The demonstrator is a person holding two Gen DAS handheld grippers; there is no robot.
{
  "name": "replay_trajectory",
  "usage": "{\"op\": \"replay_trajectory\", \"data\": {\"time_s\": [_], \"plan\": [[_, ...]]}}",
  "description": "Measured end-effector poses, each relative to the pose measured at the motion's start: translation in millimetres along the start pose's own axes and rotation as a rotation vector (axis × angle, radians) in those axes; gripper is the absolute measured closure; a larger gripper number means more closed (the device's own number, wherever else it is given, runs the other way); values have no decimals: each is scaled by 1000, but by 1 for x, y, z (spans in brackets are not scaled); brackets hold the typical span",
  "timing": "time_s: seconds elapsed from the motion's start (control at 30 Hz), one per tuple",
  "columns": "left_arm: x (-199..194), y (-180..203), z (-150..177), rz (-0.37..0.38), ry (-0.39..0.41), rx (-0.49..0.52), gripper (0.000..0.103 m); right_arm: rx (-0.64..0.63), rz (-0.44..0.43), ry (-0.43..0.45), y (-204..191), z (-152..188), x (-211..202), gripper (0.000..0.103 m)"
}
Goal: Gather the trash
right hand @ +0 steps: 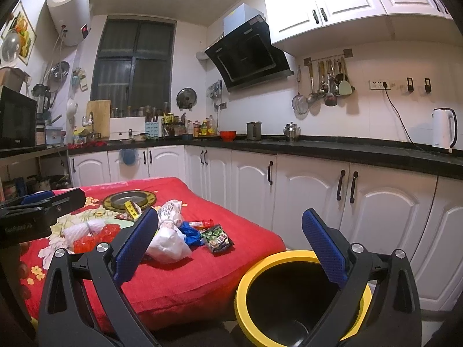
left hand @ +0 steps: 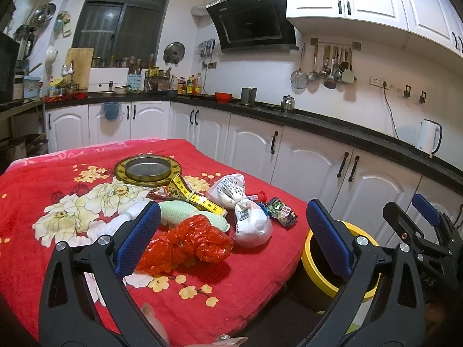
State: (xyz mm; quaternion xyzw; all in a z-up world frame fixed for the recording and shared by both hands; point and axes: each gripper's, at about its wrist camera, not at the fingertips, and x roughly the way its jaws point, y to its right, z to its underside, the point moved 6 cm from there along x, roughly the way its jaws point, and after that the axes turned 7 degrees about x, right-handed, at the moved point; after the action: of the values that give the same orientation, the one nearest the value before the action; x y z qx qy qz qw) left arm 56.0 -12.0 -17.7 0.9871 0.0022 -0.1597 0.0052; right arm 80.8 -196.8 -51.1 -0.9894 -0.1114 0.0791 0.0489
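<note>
Trash lies on a table under a red flowered blanket [left hand: 43, 179]: a crumpled red plastic bag [left hand: 188, 243], a white knotted bag [left hand: 250, 222], a pale green foam net [left hand: 185, 214], a yellow printed box [left hand: 196, 196] and a dark green snack wrapper [left hand: 282, 212]. My left gripper [left hand: 233, 240] stands open just before the red bag, with nothing between its fingers. A yellow-rimmed black bin [right hand: 301, 297] stands on the floor off the table's right corner. Above that bin and the table's corner my right gripper [right hand: 230, 245] hangs open and empty. The white bag [right hand: 167, 243] and snack wrapper [right hand: 218, 238] show there too.
A round metal pan with a brass rim [left hand: 147, 169] sits at the table's far middle. White cabinets [right hand: 315, 199] under a black counter [right hand: 332, 144] run behind and to the right. A white kettle [right hand: 444, 127] stands on the counter.
</note>
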Motion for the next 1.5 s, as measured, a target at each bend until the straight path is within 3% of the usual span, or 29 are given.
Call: {"op": "replay_trajectory", "data": {"time_s": [0.5,0.83,1.0,1.23,1.5], "plan": [[3,-41,-9,-49,2,-61,11,-39,-114,-69,-39,4,8,6],[6,-93,-18,-123,-1,-109,11,-214,-310,-138,-113,16,12,6],[1,-116,-26,-178,21,-108,11,-276,-423,-219,-146,26,21,6],[12,-154,-14,-254,-62,-142,11,-360,-480,-246,-175,34,32,6],[19,-191,8,-301,-130,-221,11,-308,-504,-309,-185,33,66,6]]}}
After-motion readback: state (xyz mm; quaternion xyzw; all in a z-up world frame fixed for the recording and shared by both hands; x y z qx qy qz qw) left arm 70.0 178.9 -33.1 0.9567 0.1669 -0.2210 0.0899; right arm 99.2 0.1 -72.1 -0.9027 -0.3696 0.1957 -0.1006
